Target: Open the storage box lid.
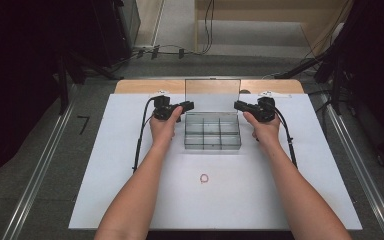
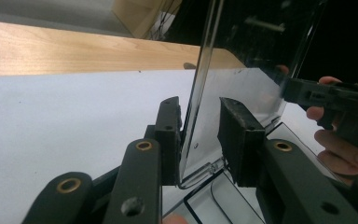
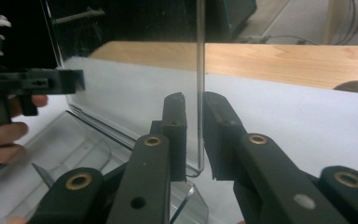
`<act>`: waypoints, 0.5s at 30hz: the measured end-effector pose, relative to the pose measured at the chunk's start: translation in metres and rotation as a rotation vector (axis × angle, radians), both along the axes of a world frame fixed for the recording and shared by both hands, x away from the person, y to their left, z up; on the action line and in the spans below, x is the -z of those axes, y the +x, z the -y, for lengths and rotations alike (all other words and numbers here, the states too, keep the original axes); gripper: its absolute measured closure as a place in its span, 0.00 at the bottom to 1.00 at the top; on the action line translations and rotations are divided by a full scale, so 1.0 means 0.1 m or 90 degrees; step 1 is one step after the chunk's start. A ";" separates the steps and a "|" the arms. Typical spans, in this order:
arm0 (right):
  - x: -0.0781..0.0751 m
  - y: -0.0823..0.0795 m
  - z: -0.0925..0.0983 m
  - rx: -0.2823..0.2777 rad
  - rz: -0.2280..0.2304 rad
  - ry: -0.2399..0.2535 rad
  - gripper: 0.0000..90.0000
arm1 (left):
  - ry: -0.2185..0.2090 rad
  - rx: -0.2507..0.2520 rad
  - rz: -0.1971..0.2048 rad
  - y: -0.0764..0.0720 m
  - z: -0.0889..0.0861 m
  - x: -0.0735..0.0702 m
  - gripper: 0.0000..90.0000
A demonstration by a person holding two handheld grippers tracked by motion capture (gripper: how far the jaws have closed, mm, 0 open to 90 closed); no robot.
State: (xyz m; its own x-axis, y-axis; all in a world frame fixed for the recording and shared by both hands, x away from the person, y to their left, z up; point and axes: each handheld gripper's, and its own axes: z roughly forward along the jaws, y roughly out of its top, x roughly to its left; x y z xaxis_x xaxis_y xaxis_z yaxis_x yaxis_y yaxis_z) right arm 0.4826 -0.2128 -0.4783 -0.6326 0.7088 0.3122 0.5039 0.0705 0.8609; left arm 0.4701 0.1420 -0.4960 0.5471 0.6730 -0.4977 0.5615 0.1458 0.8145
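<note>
A clear plastic compartment box [image 1: 212,135] stands on the white sheet with its lid [image 1: 212,95] raised upright behind it. My left gripper [image 1: 187,106] reaches in from the left, and the lid's left edge [image 2: 200,84] stands between its jaws [image 2: 199,105]. One pad lies next to the lid and the other stands well off, so the gripper is open. My right gripper [image 1: 239,106] comes from the right and its jaws [image 3: 193,95] straddle the lid's right edge [image 3: 200,70]. One pad is against the edge and a narrow gap shows at the other.
A small red ring [image 1: 204,178] lies on the white sheet [image 1: 130,165] in front of the box. Bare wooden tabletop [image 1: 135,86] shows behind the sheet. Metal rails [image 1: 40,165] run along both sides of the table, and cables trail from each gripper.
</note>
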 end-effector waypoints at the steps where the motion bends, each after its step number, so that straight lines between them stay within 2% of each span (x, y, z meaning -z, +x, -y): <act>1: 0.00 0.00 -0.01 0.006 -0.002 -0.011 0.88 | -0.002 -0.002 -0.007 0.00 0.00 0.00 0.79; 3: 0.01 0.02 -0.02 0.006 -0.014 -0.008 0.88 | -0.001 -0.002 -0.012 0.01 -0.01 0.02 0.80; 7: 0.03 0.04 0.01 0.002 -0.036 0.018 0.89 | -0.013 0.001 -0.027 0.01 -0.02 0.02 0.81; 11: 0.04 0.04 0.01 0.003 -0.055 0.028 0.89 | -0.025 0.015 -0.045 0.00 -0.04 0.03 0.83; 15: 0.03 0.03 0.01 0.002 -0.066 0.027 0.89 | -0.023 0.022 -0.055 0.00 -0.05 0.02 0.83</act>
State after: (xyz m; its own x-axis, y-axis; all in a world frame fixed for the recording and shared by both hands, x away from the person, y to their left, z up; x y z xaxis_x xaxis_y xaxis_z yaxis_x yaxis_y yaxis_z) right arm 0.4860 -0.2137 -0.4813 -0.5936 0.6954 0.4050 0.5901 0.0339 0.8066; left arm 0.4696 0.1471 -0.4983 0.5238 0.6353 -0.5675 0.6345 0.1535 0.7575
